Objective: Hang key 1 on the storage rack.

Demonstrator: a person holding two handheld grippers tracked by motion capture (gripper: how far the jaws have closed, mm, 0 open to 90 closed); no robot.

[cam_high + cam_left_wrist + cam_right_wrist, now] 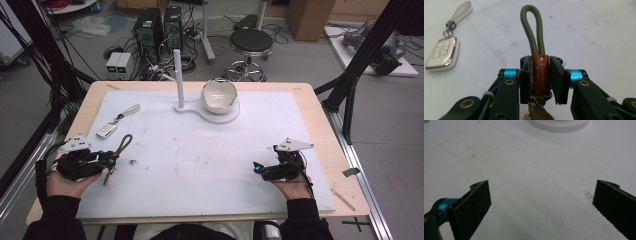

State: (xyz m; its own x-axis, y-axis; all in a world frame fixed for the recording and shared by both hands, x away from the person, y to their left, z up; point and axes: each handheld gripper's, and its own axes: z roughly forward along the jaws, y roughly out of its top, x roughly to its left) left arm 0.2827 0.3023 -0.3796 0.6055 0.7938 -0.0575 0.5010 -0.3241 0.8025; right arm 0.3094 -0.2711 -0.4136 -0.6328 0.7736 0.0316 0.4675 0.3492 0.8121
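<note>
Olive cord, high view: the key strap (120, 149) sits at the left tool (111, 161), its loop slanting up and away over the white mat (200, 165) near the table's left side.
Left tool, high view: held in the person's left hand (65, 182), pointing toward the table's middle, clenched on the strap.
Right tool, high view: the right tool (256, 167) rests in the right hand (292, 187) low over the mat at the right, well apart from the strap.
Car key, high view: a silver key fob (107, 130) with a pale tab lies on the mat just beyond the left tool.
Stand, high view: a white post stand (179, 80) rises at the far middle, with a cream bowl (218, 95) on its round base beside it.
Strap, left gripper view: the brown leather sleeve (540, 75) of the key strap is pinched between both black pads, upright; the olive loop (532, 30) stands above them; brass hardware hangs below.
Car key, left gripper view: the key fob (442, 53) lies flat on the mat, to the left and apart from the tool.
Right tool, right gripper view: jaws spread wide, released, with bare mat (536, 182) between them.
Stand base, right gripper view: the round white base (559, 125) lies far ahead at the top edge.
</note>
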